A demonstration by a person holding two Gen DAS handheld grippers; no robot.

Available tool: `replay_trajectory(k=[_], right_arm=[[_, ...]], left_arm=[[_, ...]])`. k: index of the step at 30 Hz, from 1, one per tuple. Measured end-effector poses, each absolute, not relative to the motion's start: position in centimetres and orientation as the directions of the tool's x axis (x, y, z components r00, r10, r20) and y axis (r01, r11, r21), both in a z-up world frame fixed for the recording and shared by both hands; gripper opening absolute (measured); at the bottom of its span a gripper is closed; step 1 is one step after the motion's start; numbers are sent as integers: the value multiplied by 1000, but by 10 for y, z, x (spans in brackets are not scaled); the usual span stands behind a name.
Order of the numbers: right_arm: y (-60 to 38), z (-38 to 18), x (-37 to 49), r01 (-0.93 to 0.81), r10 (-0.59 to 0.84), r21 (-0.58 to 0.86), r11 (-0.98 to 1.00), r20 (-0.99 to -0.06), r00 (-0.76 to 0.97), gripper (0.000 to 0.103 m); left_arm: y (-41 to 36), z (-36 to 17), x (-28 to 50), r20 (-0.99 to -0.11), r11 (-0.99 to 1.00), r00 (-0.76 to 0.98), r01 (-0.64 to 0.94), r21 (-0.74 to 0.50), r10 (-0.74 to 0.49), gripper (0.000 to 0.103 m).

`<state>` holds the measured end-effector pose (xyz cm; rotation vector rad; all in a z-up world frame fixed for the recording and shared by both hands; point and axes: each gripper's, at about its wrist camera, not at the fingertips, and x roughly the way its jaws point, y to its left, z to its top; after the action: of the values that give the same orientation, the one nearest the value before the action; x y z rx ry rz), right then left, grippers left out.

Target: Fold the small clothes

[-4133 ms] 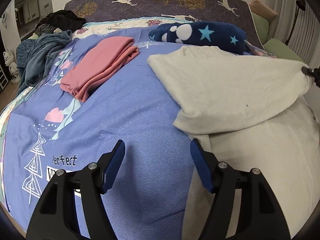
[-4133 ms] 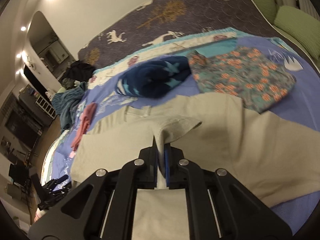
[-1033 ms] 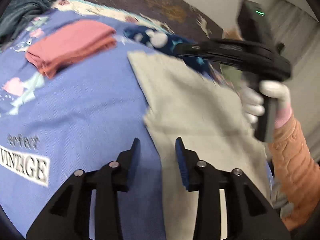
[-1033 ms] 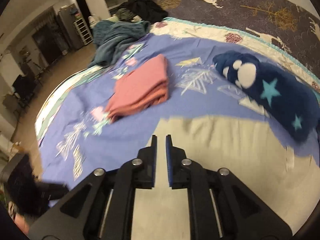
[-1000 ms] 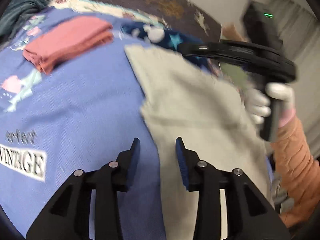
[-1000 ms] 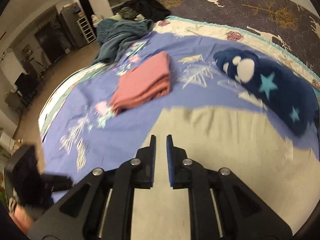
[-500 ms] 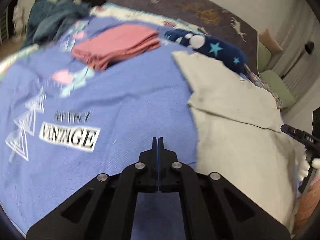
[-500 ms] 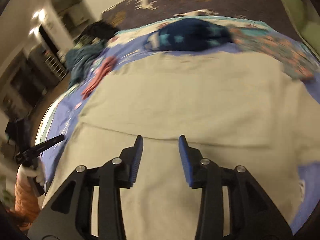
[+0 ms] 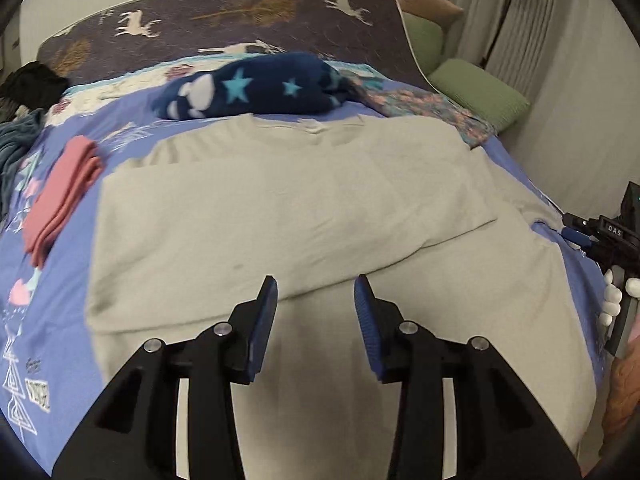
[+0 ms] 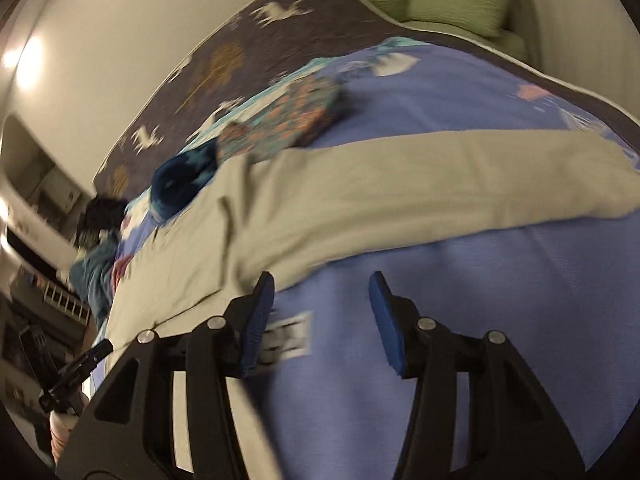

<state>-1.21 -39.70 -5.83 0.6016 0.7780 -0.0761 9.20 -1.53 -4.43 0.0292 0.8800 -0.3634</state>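
A cream long-sleeved shirt (image 9: 304, 208) lies spread on the blue bedspread (image 9: 24, 280), with one flap folded across its body. My left gripper (image 9: 315, 300) is open and empty, hovering over the shirt's lower half. My right gripper (image 10: 320, 300) is open and empty over bare bedspread, just below the shirt's outstretched sleeve (image 10: 460, 176); its left finger is at the shirt's edge. The right gripper also shows at the right edge of the left wrist view (image 9: 576, 236).
A folded pink garment (image 9: 60, 196) lies left of the shirt. A navy star-patterned fleece (image 9: 256, 88) and a floral cloth (image 9: 428, 108) lie beyond it. Green cushions (image 9: 480, 92) sit at the far right. A teal garment pile (image 9: 16, 144) is at the far left.
My left gripper, shut half a second ago, has opened and swung right over the shirt. My right gripper has opened wider and moved off the shirt body toward the sleeve.
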Motion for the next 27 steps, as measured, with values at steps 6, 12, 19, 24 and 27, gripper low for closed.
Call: replay_trajectory(k=[6, 12, 19, 24, 27], right_arm=[[-484, -83, -44, 472, 86, 585, 659, -683, 726, 57], [-559, -112, -79, 639, -7, 635, 435, -707, 707, 58], [-621, -134, -94, 696, -141, 691, 193, -683, 717, 62], [-635, -135, -72, 715, -185, 665, 215, -691, 699, 38], [-634, -130, -59, 672, -131, 698, 248, -663, 737, 8]], left_arm=[[-78, -53, 114, -777, 922, 552, 378, -88, -301, 54], [-110, -58, 131, -773, 916, 560, 394, -69, -299, 62], [-122, -59, 157, -764, 917, 555, 380, -119, -329, 62], [-131, -80, 175, -803, 921, 509, 369, -122, -310, 63], [-134, -83, 172, -791, 914, 525, 391, -104, -315, 69]])
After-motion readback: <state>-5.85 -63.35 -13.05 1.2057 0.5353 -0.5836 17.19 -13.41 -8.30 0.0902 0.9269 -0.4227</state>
